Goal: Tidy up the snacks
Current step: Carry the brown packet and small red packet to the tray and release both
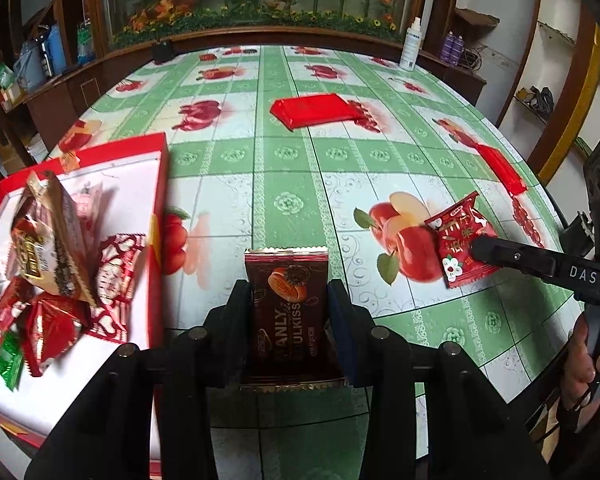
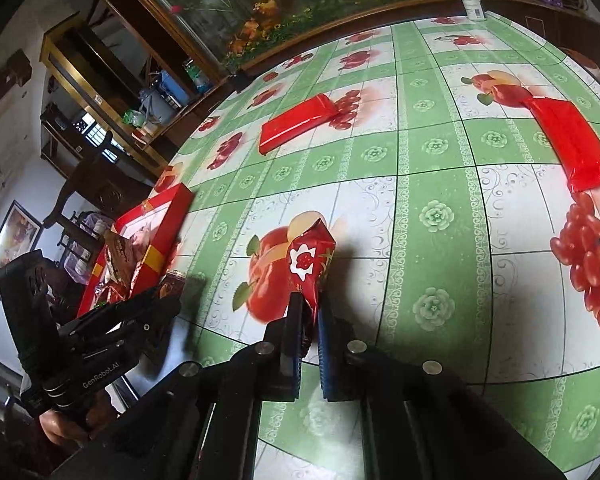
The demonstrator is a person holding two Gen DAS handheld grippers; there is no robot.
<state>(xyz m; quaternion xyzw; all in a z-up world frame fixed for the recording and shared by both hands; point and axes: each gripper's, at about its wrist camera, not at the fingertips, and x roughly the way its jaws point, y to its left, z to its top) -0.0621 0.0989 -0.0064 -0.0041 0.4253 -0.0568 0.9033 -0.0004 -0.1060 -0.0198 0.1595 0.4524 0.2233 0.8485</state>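
My left gripper [image 1: 290,292] is shut on a dark brown snack packet [image 1: 290,296] with a biscuit picture, held above the table's near edge, right of the red box [image 1: 158,216]. The box holds several wrapped snacks [image 1: 56,264]. My right gripper [image 2: 309,304] is shut on a small red packet [image 2: 310,260] with a white flower, held just above the tablecloth; it also shows in the left wrist view [image 1: 458,236]. The box shows in the right wrist view [image 2: 168,220], far left.
Two flat red packs lie on the green fruit-print tablecloth [image 1: 300,168]: one mid-table [image 1: 316,110], one near the right edge [image 1: 502,168]. A white bottle [image 1: 410,44] stands at the far edge. Wooden shelves and a planted display surround the table.
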